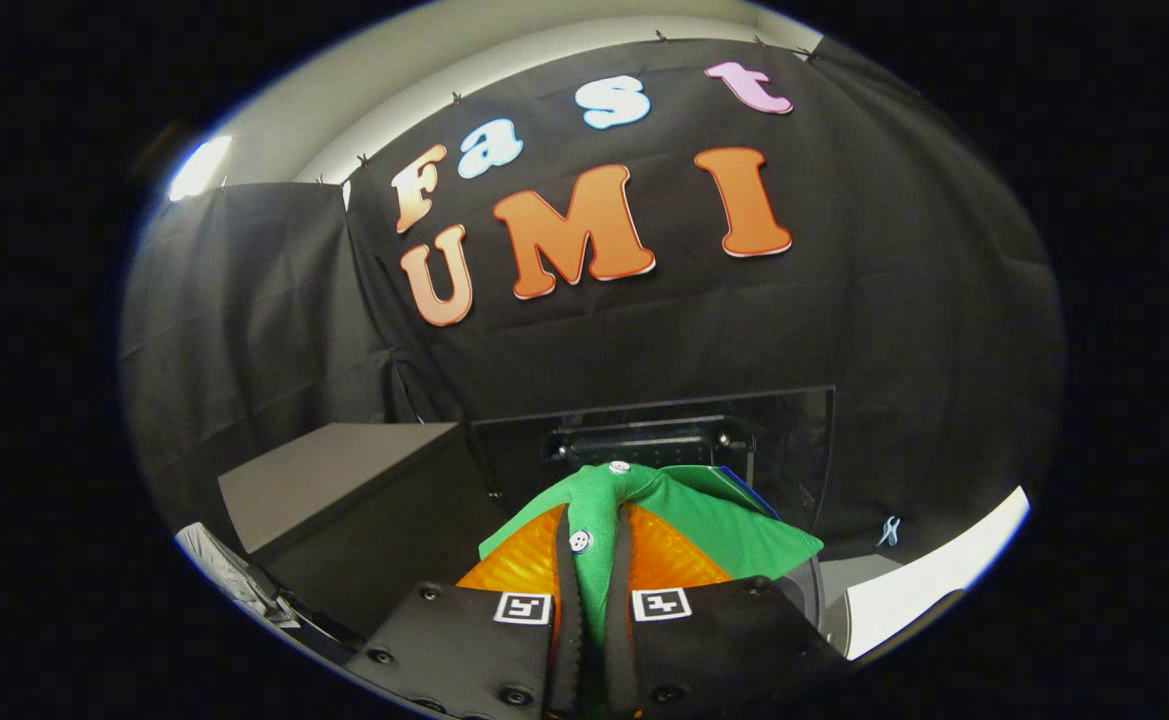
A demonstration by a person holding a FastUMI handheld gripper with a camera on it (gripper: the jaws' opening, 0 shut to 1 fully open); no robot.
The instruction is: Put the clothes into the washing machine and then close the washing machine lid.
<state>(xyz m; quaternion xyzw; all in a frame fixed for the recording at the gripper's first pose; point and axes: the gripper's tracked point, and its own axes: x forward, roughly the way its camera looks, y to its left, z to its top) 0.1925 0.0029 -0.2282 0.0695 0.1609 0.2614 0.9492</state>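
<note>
The tool [594, 560] is clamped on a soft green fabric garment [689, 520], a narrow band of the cloth pinched between its two fingers [566, 590]. The garment has small round white buttons [581, 541] along a placket and drapes in smooth folds over and ahead of the fingertips. Just beyond it stands the washing machine's raised lid [774, 440], a flat, glossy, dark transparent panel with a bar-shaped hinge fitting. To the left sits a matte dark grey box-shaped cabinet [344, 480] with a flat top. A smooth white surface [934, 570] curves by on the right.
</note>
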